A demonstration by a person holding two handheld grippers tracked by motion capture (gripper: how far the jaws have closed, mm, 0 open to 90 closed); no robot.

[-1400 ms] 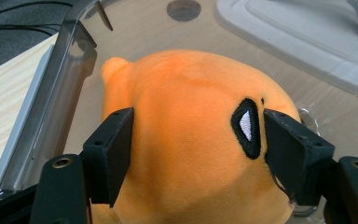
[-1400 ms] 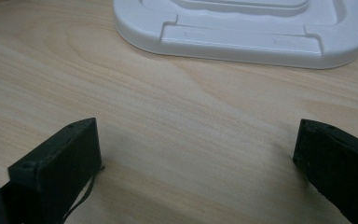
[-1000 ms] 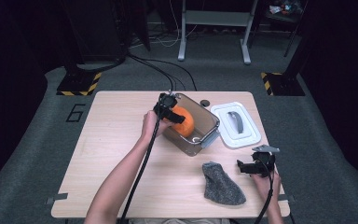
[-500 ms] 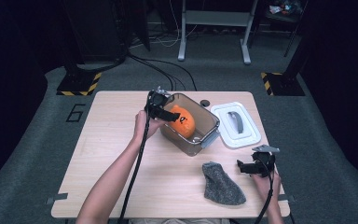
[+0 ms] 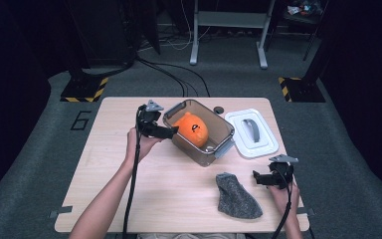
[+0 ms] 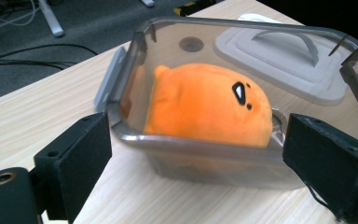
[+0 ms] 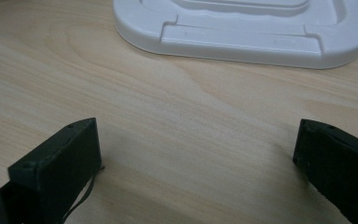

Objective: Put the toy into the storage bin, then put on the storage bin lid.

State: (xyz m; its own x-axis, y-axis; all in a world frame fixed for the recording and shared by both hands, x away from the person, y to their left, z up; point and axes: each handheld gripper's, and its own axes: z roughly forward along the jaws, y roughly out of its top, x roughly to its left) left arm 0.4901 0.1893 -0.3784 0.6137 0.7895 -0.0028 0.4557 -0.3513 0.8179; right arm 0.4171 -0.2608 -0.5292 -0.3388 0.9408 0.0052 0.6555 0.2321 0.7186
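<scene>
Table (image 5: 129, 199) of pale wood on grey carpet (image 5: 40, 164) (dark room); both grippers' jaws wide, empty.

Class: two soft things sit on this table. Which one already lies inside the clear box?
The orange plush toy with the black face marks lies inside the clear plastic box. The grey knitted cloth lies apart on the bare wooden table, nearer the person.

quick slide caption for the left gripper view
Open left gripper facing a clear box with an orange plush inside, white lid behind.
</scene>
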